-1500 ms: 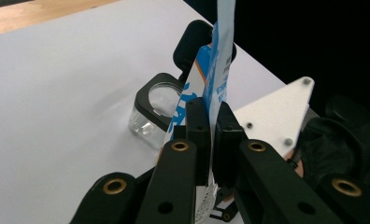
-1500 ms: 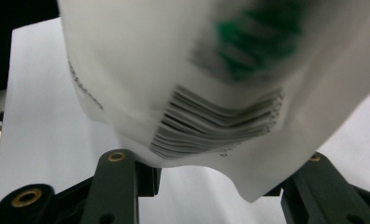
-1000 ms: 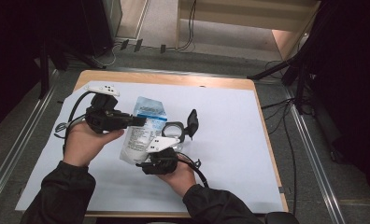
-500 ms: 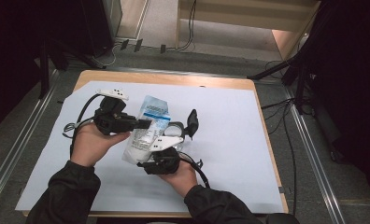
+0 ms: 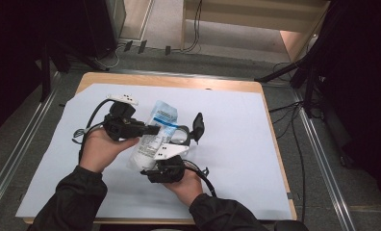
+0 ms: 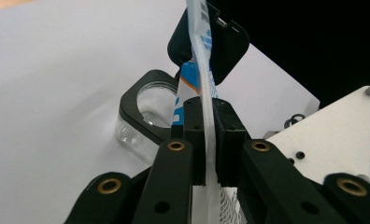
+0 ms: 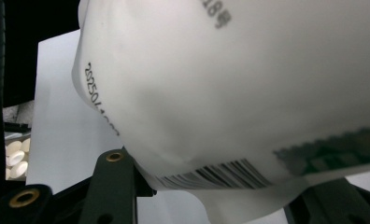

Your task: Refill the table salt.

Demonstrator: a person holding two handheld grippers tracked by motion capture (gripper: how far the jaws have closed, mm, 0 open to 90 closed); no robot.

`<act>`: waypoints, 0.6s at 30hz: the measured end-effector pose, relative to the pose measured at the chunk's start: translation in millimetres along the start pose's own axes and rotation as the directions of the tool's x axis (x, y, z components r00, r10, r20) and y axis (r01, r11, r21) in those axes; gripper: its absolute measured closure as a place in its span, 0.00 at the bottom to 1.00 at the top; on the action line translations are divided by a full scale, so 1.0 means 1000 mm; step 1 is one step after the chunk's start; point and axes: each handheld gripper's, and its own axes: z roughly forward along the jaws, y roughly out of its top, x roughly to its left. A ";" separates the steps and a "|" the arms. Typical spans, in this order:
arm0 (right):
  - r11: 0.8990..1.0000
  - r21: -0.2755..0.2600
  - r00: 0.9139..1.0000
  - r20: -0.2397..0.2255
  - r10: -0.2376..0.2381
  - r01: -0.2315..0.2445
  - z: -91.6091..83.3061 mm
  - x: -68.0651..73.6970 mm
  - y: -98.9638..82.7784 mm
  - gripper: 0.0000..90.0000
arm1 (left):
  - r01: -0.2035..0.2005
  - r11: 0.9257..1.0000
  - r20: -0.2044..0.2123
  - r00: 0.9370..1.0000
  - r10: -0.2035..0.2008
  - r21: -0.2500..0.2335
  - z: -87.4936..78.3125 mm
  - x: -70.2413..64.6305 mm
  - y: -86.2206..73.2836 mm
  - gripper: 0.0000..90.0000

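Hands meet over the white sheet [image 5: 256, 144] in the high view: the left gripper [image 5: 152, 129] has sunk a little since a second ago, and the pouch [image 5: 155, 132] now lies lower, tilted between both tools.

Left gripper view: jaws pressed together, pinching the pouch's [image 6: 206, 74] thin edge above a clear jar [image 6: 143, 116] (its lid flipped up).

Right gripper view: jaws partly spread around the pouch's [image 7: 230, 88] bulging body, having just narrowed slightly, likely steadying it for tearing or pouring.
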 end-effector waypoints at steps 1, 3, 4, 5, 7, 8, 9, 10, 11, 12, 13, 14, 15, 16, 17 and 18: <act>1.000 0.001 1.000 -0.002 0.006 -0.006 0.000 -0.001 -0.001 0.60 | -0.009 1.000 -0.009 1.000 0.009 0.009 0.001 0.001 0.000 0.97; 1.000 0.003 1.000 -0.009 0.016 -0.016 0.001 -0.002 -0.002 0.60 | -0.005 1.000 -0.019 1.000 0.006 0.009 0.003 0.000 0.001 0.99; 1.000 0.003 1.000 -0.012 0.021 -0.021 0.001 -0.002 -0.002 0.59 | -0.006 1.000 -0.018 1.000 0.006 0.016 0.004 0.000 0.001 0.99; 1.000 0.005 0.999 -0.018 0.027 -0.027 0.001 -0.002 -0.002 0.58 | -0.006 1.000 -0.024 1.000 0.006 0.021 0.005 0.000 0.001 0.99; 1.000 0.004 1.000 0.001 0.024 -0.024 0.001 -0.001 -0.003 0.50 | -0.004 0.999 -0.032 0.999 0.005 0.033 0.008 0.000 0.002 0.99; 1.000 -0.001 1.000 0.009 0.018 -0.018 0.001 0.000 -0.003 0.49 | -0.003 0.999 -0.035 0.999 0.004 0.036 0.010 0.001 0.001 0.99; 1.000 -0.003 1.000 0.013 0.014 -0.014 0.001 0.001 -0.003 0.50 | -0.002 0.999 -0.032 0.999 0.003 0.034 0.012 0.001 0.001 0.99; 1.000 -0.006 1.000 0.008 0.012 -0.012 0.000 0.002 -0.003 0.52 | 0.004 1.000 -0.027 1.000 -0.003 0.028 0.013 0.001 0.001 0.99; 1.000 -0.006 1.000 0.007 0.014 -0.014 0.000 0.002 -0.003 0.52 | -0.002 1.000 -0.023 1.000 0.003 0.031 0.014 0.002 0.001 0.99; 1.000 -0.006 1.000 0.002 0.025 -0.025 0.000 0.001 -0.003 0.53 | -0.002 1.000 -0.026 1.000 0.003 0.030 0.015 0.002 0.002 0.99; 1.000 -0.006 1.000 0.002 0.025 -0.025 0.000 0.001 -0.003 0.53 | -0.004 0.999 -0.022 1.000 0.005 0.032 0.016 0.002 0.002 0.99; 1.000 -0.006 1.000 0.004 0.029 -0.029 0.000 0.001 -0.004 0.54 | 0.004 0.999 -0.021 1.000 -0.003 0.032 0.018 0.002 0.002 0.98; 0.999 -0.005 0.999 0.000 0.033 -0.033 0.000 0.000 -0.004 0.54 | 0.001 0.999 -0.014 1.000 -0.001 0.033 0.019 0.003 0.002 0.98; 0.999 -0.008 0.999 0.000 0.037 -0.037 0.000 -0.001 -0.004 0.54 | 0.000 0.999 -0.019 1.000 0.001 0.032 0.020 0.003 0.002 0.98; 0.999 -0.008 0.999 -0.007 0.045 -0.045 0.000 -0.002 -0.005 0.55 | 0.005 0.999 -0.010 1.000 -0.005 0.035 0.021 0.004 0.002 0.97; 0.998 -0.010 0.998 -0.017 0.062 -0.062 0.000 -0.003 -0.006 0.55 | 0.005 0.999 -0.008 1.000 -0.005 0.037 0.023 0.004 0.002 0.96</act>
